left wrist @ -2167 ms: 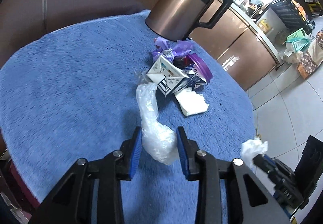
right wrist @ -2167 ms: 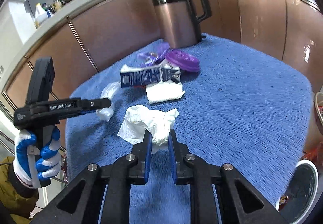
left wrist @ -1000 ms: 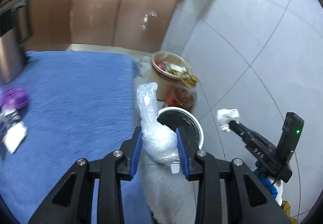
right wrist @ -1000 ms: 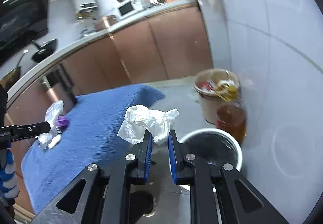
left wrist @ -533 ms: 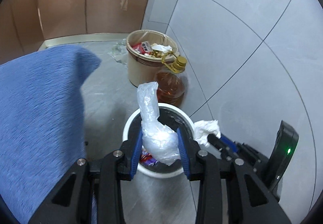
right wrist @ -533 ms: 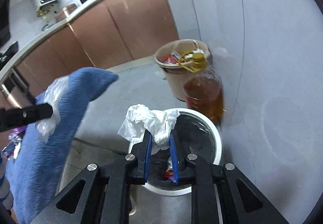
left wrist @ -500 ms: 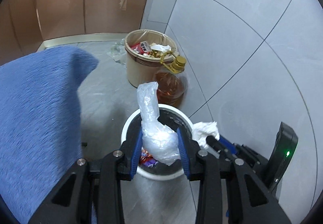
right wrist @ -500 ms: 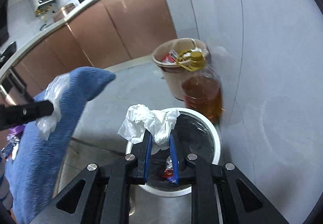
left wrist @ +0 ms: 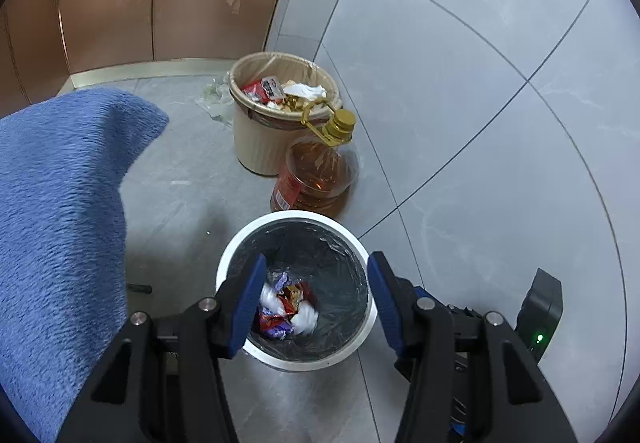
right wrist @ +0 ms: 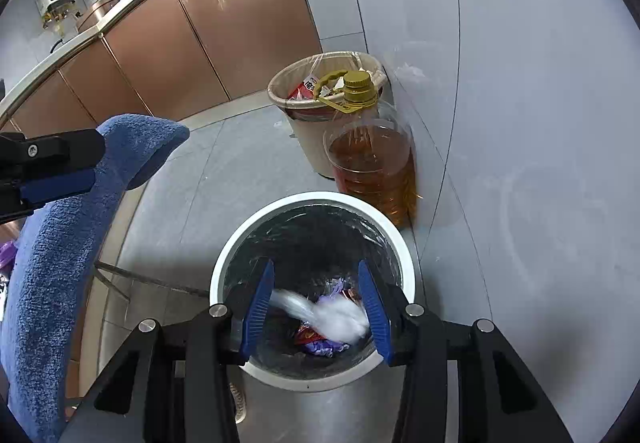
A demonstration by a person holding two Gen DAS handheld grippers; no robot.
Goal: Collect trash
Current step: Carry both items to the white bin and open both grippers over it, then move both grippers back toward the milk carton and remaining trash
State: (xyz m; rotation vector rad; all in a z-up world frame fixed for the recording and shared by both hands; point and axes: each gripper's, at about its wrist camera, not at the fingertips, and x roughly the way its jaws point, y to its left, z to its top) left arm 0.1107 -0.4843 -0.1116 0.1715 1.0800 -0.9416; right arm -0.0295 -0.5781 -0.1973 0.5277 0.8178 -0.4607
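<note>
Both grippers are letting go above the round white bin with a black liner [left wrist: 362,339]. The left gripper [left wrist: 314,303] and right gripper [right wrist: 316,309] are spreading their blue jaws with nothing between the pads, where half a second ago they pinched a clear plastic bag and a crumpled white tissue. A blurred white wad [right wrist: 336,317] is dropping between the right fingers onto the coloured wrappers [left wrist: 286,307] below. Judged: this load is delivered. Left of the fingers hangs the blue fleece table cover [left wrist: 60,203]; ahead stand the amber oil jug [left wrist: 320,171] and beige waste pail [left wrist: 260,139]; the tiled wall is close on the right. Upward is clear.
</note>
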